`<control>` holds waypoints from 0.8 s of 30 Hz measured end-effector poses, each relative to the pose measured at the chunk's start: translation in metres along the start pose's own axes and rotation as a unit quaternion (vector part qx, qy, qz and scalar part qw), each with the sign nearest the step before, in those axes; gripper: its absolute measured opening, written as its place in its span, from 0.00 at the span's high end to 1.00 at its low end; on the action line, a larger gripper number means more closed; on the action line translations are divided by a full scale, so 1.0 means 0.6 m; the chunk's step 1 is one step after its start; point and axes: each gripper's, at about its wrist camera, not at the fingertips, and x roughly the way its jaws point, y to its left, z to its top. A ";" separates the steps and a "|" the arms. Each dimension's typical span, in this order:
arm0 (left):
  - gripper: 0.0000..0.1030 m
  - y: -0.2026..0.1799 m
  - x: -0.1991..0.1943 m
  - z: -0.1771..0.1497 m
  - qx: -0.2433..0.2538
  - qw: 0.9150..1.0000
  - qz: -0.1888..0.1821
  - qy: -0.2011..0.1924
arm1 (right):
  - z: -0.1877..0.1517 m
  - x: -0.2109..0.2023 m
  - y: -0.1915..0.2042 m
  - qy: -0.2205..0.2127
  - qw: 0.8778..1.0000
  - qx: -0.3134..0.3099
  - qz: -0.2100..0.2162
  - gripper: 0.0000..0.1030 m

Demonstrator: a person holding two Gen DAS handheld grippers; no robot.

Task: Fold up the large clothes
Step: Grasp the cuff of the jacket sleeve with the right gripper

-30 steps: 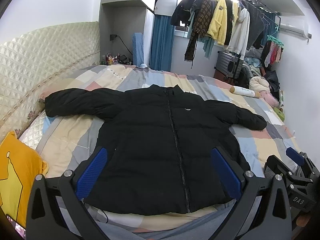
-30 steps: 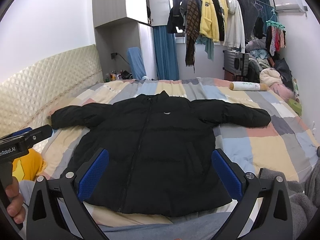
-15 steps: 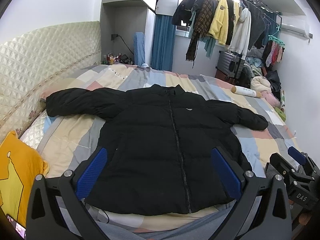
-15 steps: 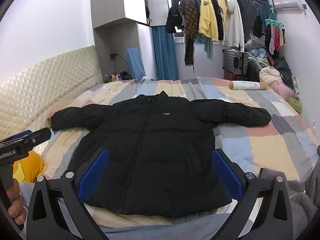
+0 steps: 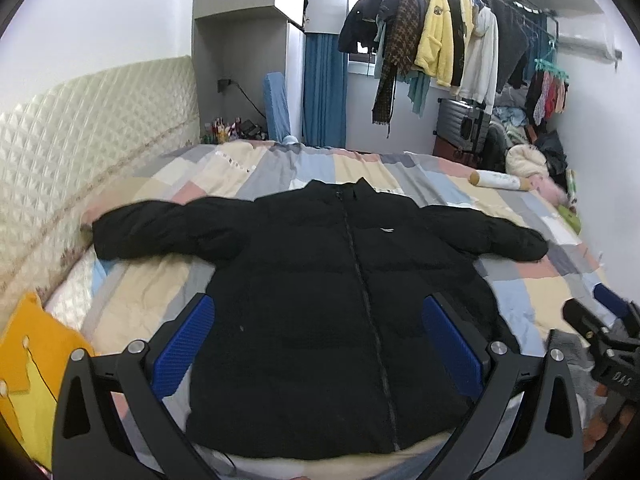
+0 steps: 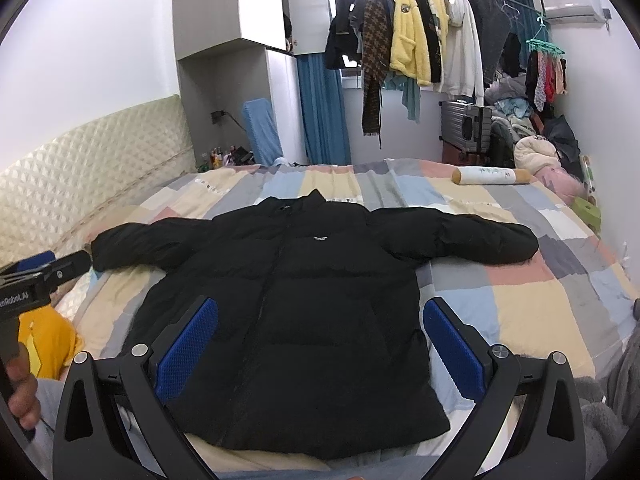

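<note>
Progress: nothing folded yet. Black puffer jacket (image 5: 320,300) lies flat, front up, zipped, on the bed (image 5: 520,292), both sleeves spread out to the sides, collar at the far end, hem nearest the cams. All folds left to do, prob sleeves in first, then body.

Left claw (image 5: 316,344) wide open, empty, hovering above the hem w/o touching. Right claw (image 6: 318,346) same: wide open, holds nothing, over the hem area.

Vs 0.5 s ago: jacket hasn't moved. Both cams show approx the same framing, only slight drift; claws no closer to the fabric, openings unchanged.
</note>
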 end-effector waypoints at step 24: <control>0.00 0.063 0.136 -0.014 -0.055 0.998 -0.009 0.033 | 0.093 0.216 -0.304 0.011 0.995 0.070 -0.075 0.00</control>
